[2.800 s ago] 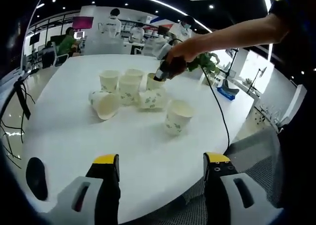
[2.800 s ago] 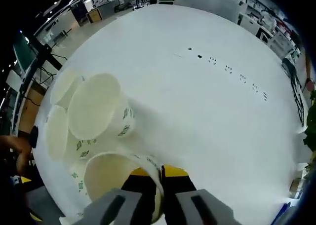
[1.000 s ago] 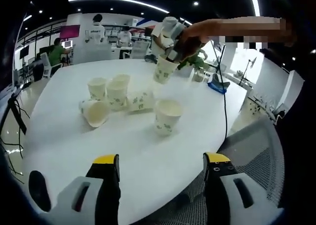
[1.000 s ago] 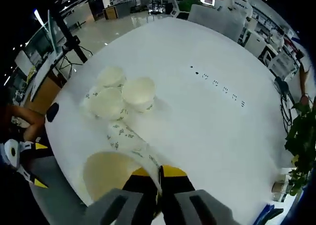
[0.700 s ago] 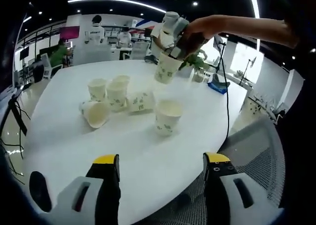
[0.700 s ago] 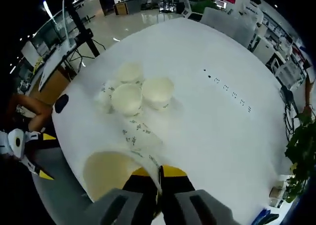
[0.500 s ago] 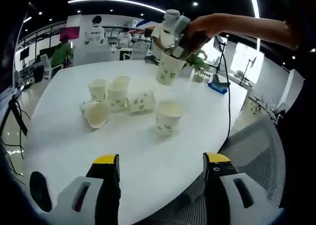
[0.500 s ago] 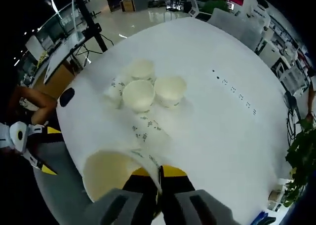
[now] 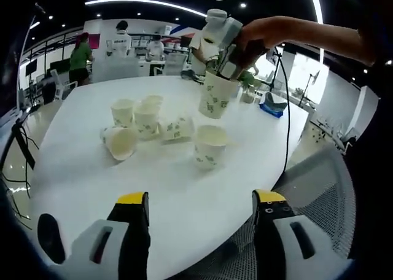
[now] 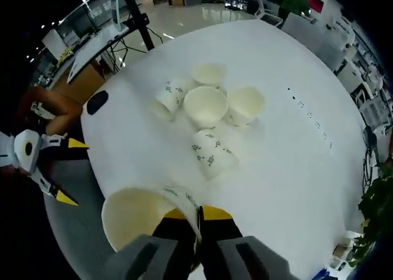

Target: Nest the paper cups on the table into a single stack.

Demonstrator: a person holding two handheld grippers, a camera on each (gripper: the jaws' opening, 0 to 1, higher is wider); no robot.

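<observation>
Lifted well off the table since 2.8 s ago, the held cup point(image 9: 214, 96) has travelled from the far cluster toward the near right; over the last half second it moved further right and nearer, and the cluster has shrunk in the right gripper view as the gripper rose.

Right gripper point(image 10: 198, 221): jaws closed together on the rim wall of the held cup point(image 10: 144, 221), cup upright, mouth up, hanging beside the jaws. In the left gripper view the same right gripper point(image 9: 219, 39) comes in from the upper right, a hand wrapped round it.

Left gripper point(image 9: 201, 201): jaws wide apart, nothing between them, low at the near edge of the table point(image 9: 92, 175).

Key relation: lone upright cup point(image 9: 210, 146) stands on the table below the held cup and a little nearer and left of it. Both long axes look vertical, mouths up, so judged ready for a straight drop-in once centred. Right gripper is the nearer of the two.

Remaining: tipped cup point(image 10: 214, 152) lying on its side, three upright cups point(image 10: 206, 105) touching one another beyond it, one more tipped cup point(image 9: 120, 141) at far left. Stack not yet begun.
</observation>
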